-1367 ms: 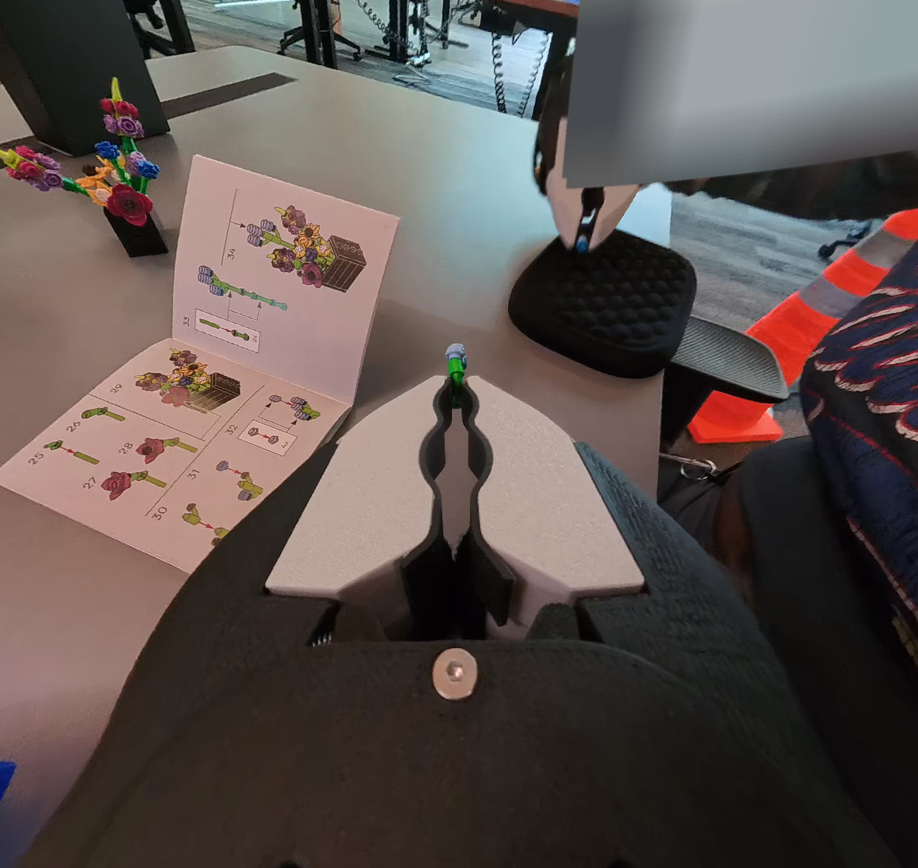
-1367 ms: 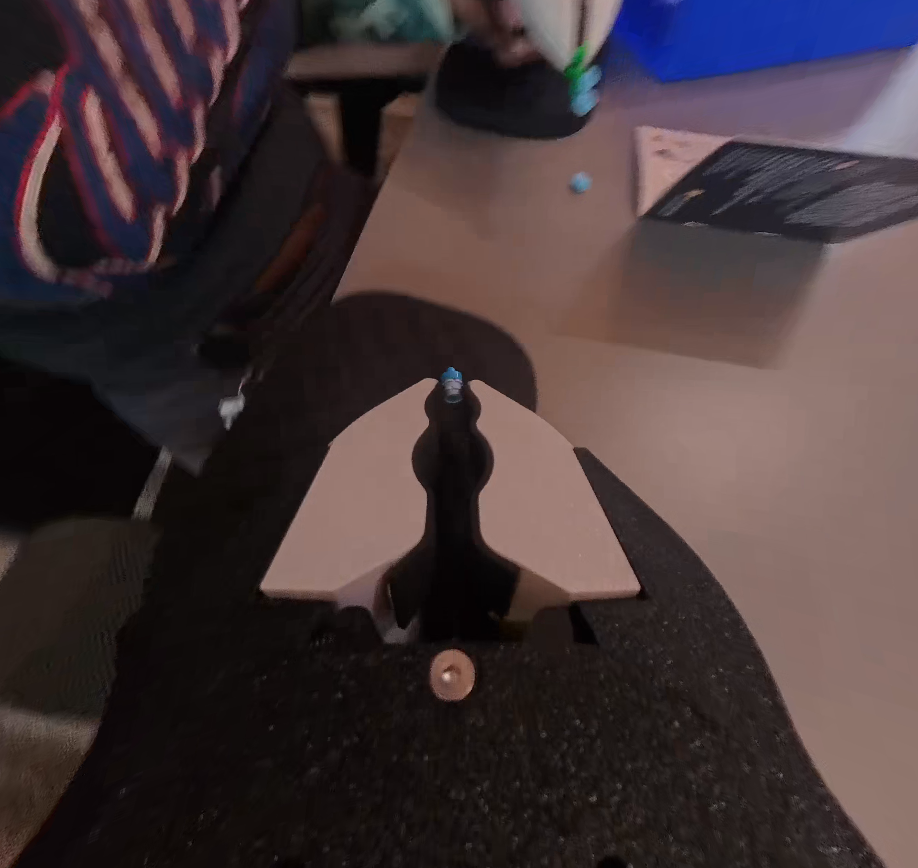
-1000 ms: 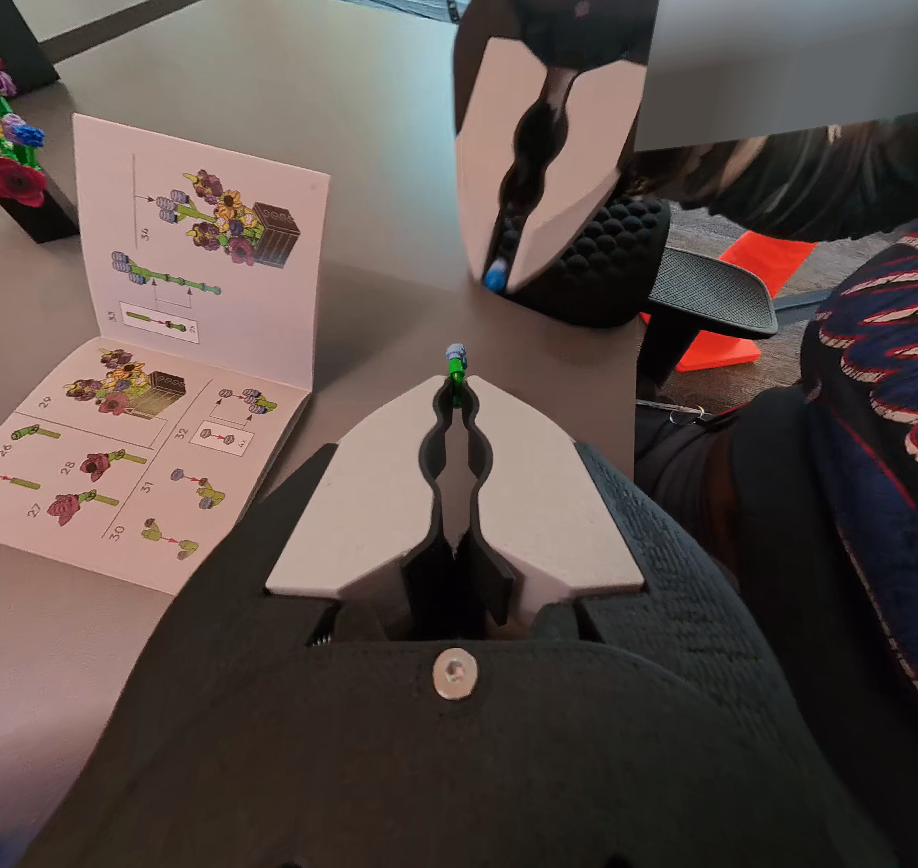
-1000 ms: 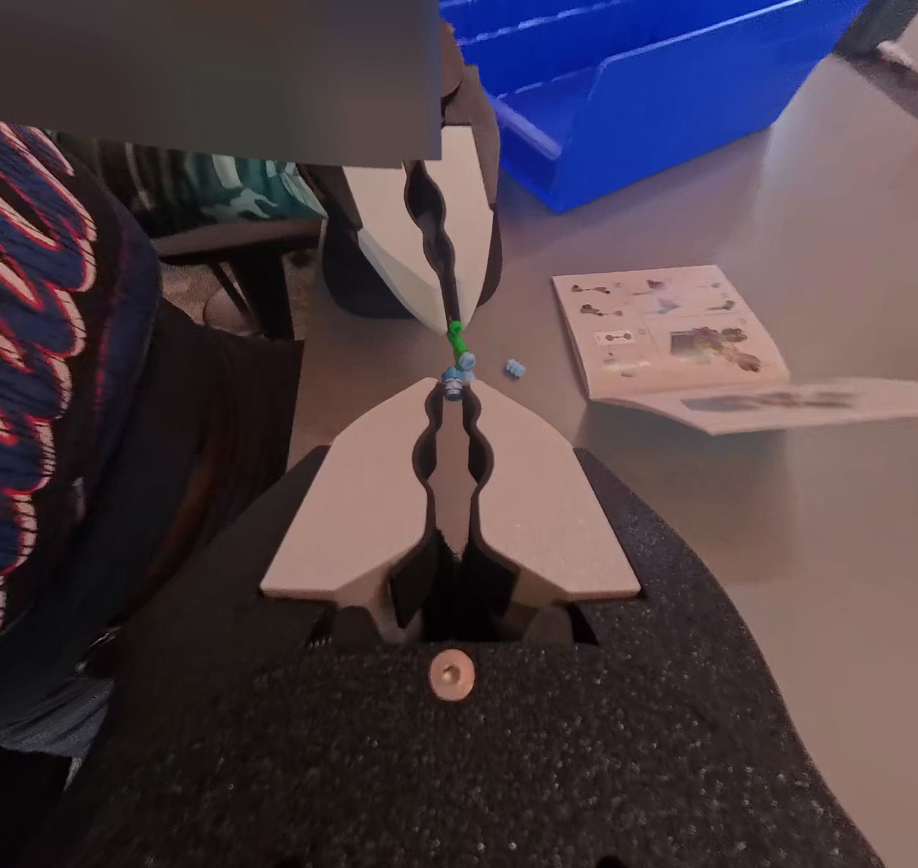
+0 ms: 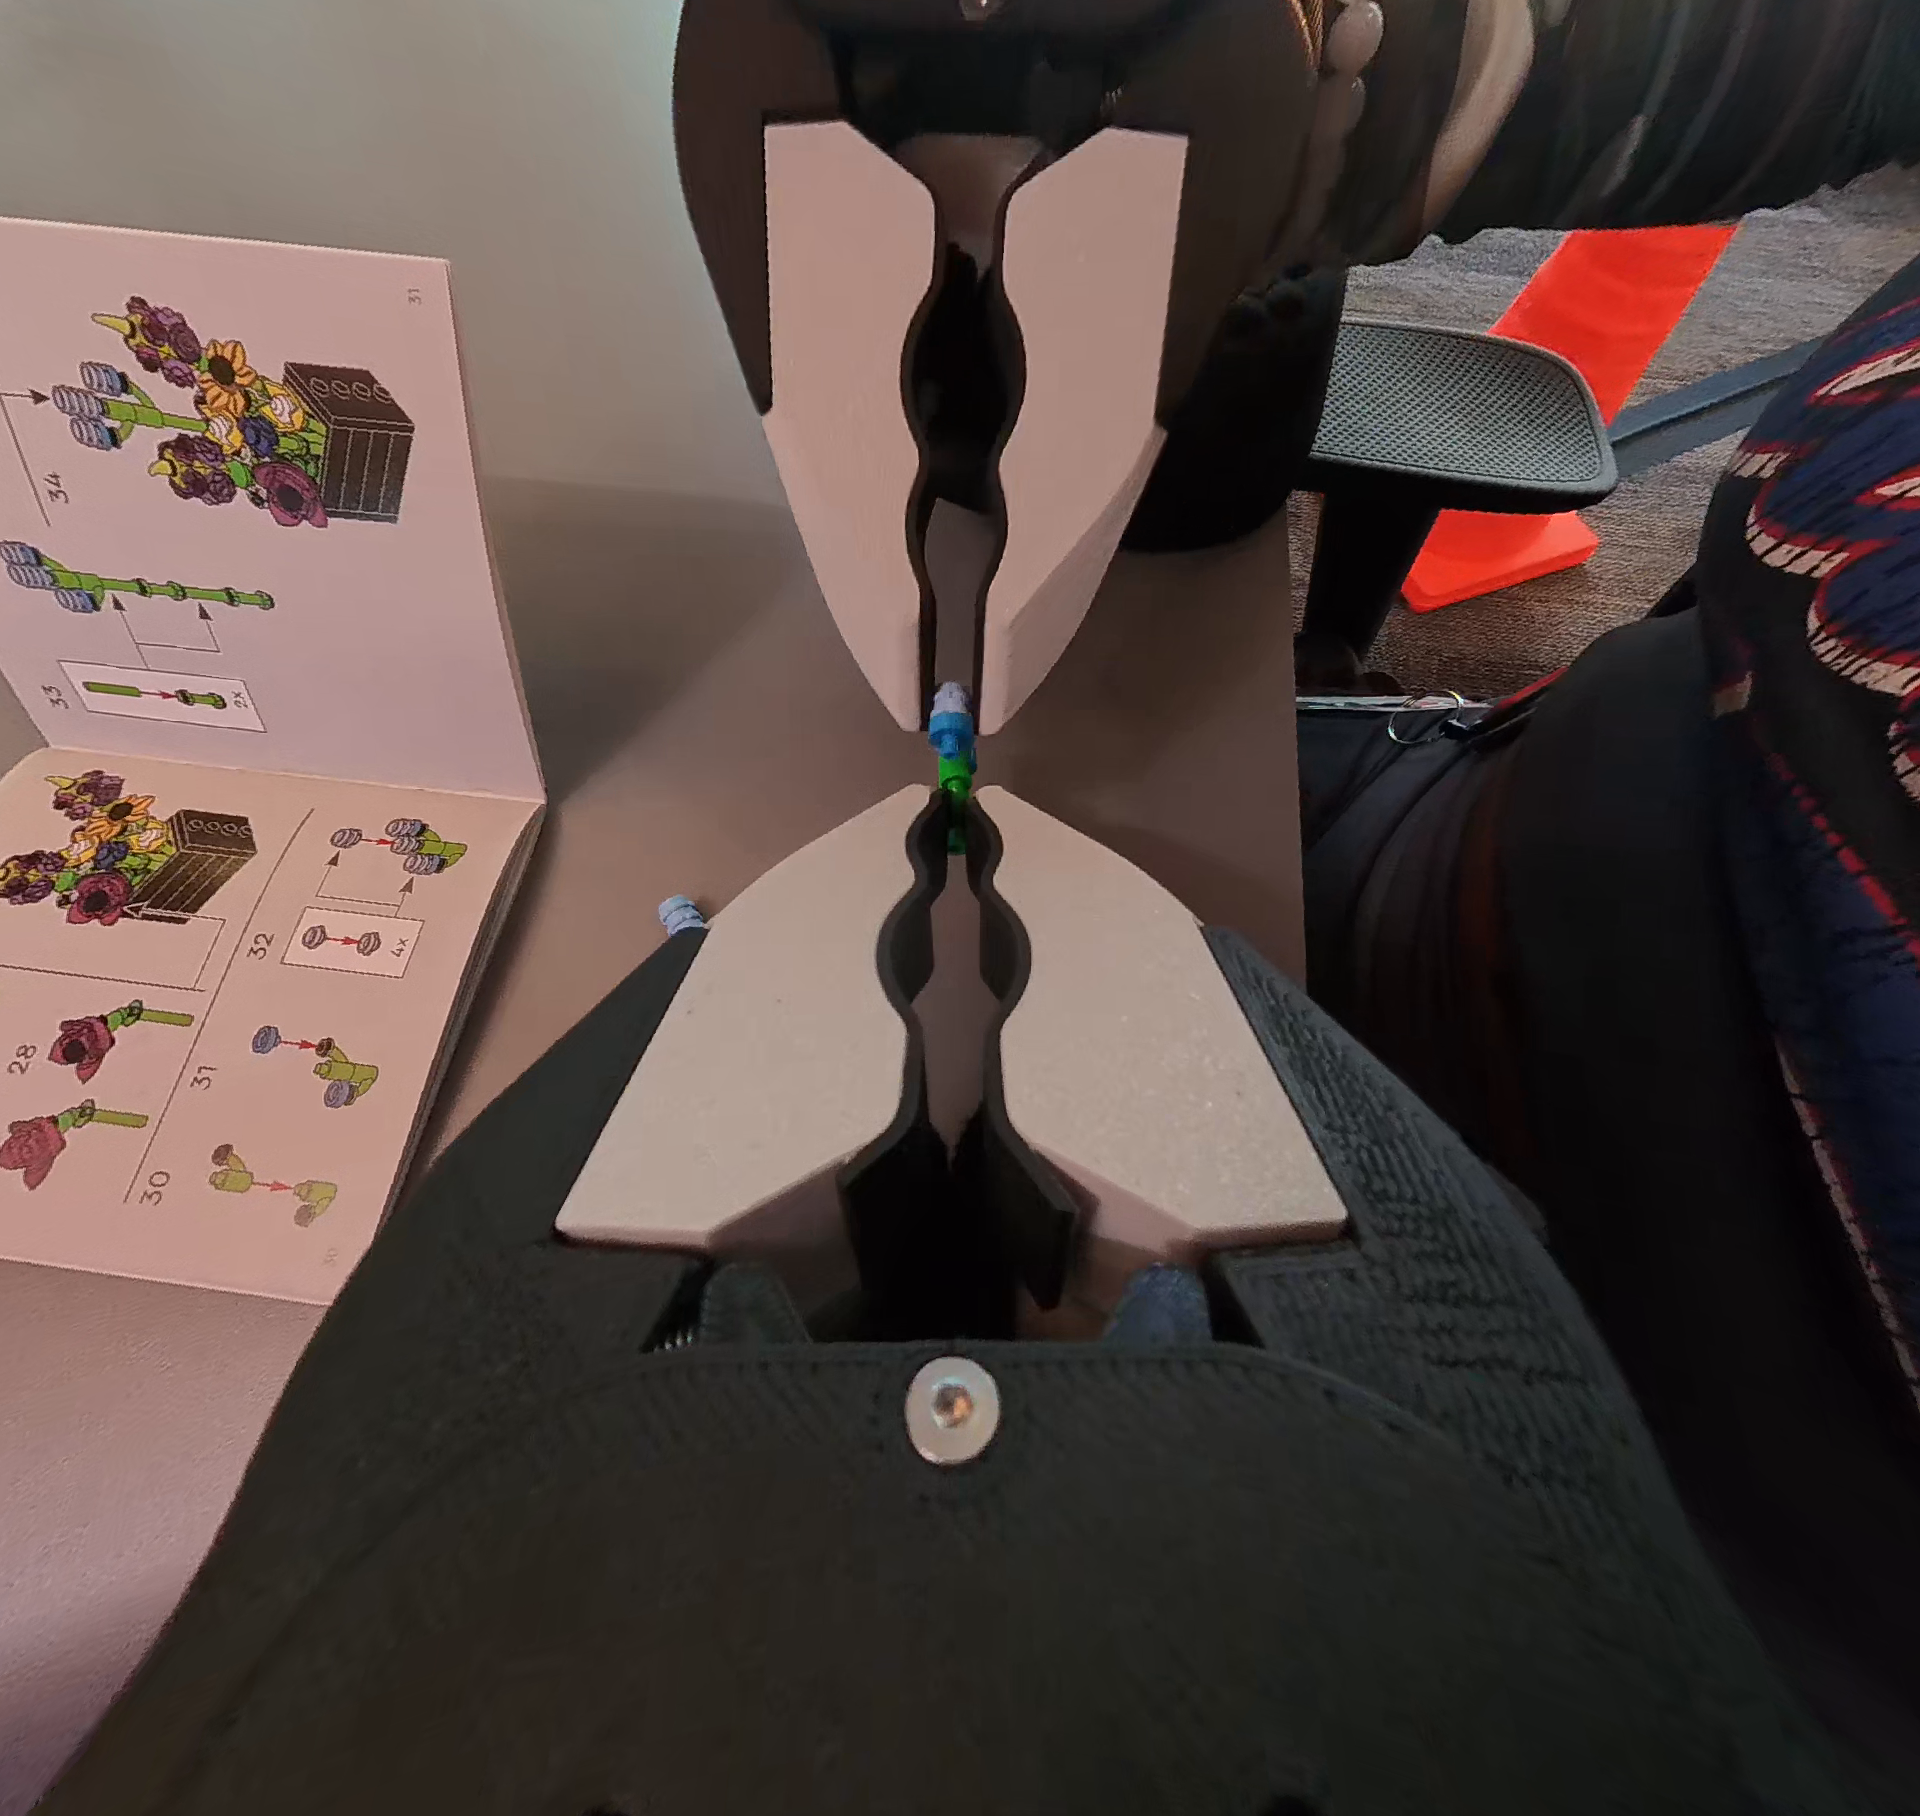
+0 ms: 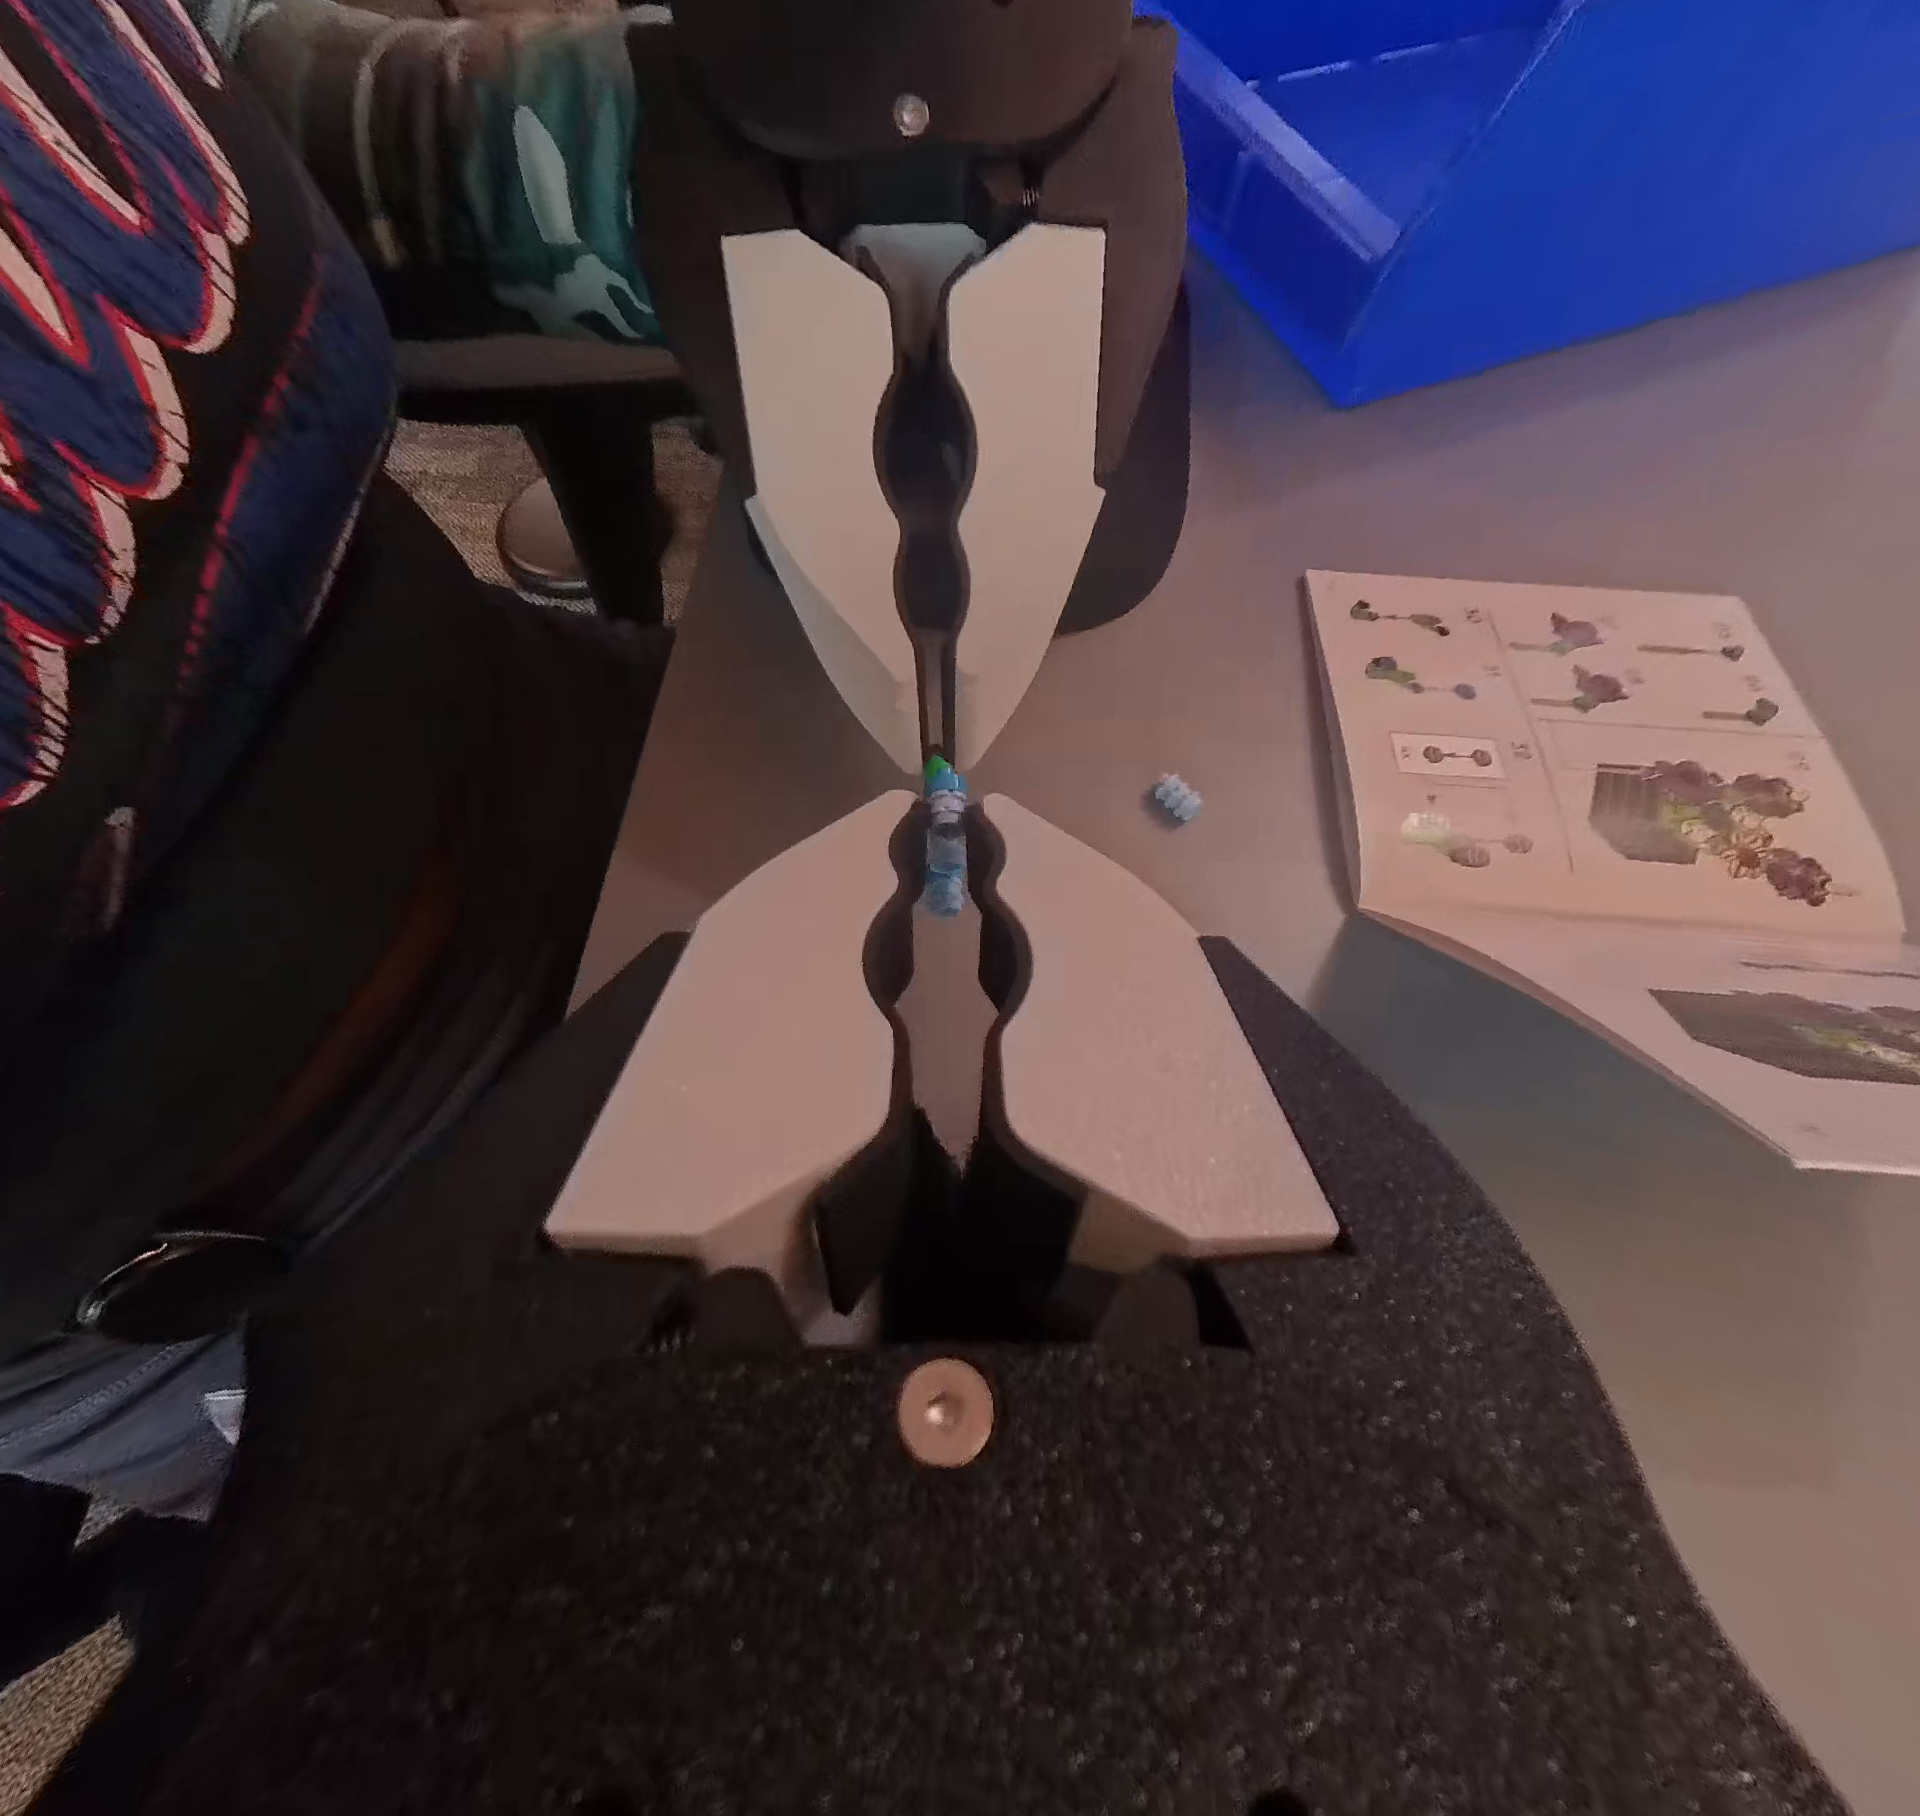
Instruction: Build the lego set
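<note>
Two claws met tip to tip in the left wrist view. The left claw reached forward from the bottom edge, clamped on a green stem piece that stuck out past its tips. The right claw came down from the top, pointing back at the camera, pinched on a small blue round piece that touched the end of the green stem. Both hung over the grey table, near its right edge. An open instruction booklet stood folded to the left, and a loose pale blue piece lay on the table, partly hidden behind the left claw's finger. A chair armrest and an orange cone showed past the table edge, and a person's patterned sleeve filled the right side.

In the right wrist view, somewhat blurred, the right claw rose from the bottom, closed on the blue round piece, which ran back between its tips. The left claw pointed down from above, closed on the green stem, only its end visible. The loose blue piece lay on the table just right of the tips, between them and the booklet. A blue plastic bin sat farther off at the upper right.
</note>
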Motion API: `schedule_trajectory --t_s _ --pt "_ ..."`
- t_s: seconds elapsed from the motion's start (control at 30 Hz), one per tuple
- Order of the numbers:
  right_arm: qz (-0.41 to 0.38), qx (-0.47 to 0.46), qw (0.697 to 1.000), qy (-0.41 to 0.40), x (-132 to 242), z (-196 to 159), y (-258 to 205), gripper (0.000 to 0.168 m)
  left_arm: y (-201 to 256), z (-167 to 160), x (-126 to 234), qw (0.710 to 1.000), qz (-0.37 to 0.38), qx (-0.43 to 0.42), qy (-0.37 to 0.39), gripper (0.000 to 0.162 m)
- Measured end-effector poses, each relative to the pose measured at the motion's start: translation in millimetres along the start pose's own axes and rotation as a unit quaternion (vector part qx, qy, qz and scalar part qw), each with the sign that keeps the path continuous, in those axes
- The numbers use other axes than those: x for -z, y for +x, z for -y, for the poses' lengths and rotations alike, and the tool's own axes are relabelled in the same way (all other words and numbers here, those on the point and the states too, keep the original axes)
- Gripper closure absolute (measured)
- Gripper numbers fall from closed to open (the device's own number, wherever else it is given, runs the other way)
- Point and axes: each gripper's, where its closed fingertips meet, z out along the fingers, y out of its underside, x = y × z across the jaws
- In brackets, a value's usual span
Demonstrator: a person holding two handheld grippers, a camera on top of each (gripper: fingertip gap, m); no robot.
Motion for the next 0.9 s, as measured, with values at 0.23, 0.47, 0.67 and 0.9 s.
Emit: schedule_trajectory --t_s 0.23,0.47,0.67,0.9 --pt "0.007 -0.003 1.000 -0.003 1 -2 -2 0.161 -1 3 2 1.000 0.001 0.004 0.014 0.159" --pt "0.006 -0.006 1.000 0.009 3 1 -2 0.161 1 6 4 1.000 -0.007 0.004 0.021 0.159" --pt "0.006 -0.010 1.000 0.016 4 3 -2 0.161 1 9 6 0.999 -0.015 0.016 0.037 0.159" --pt "0.003 -0.007 1.000 0.021 5 4 -2 0.161 1 11 7 0.999 -0.021 0.021 0.044 0.159"
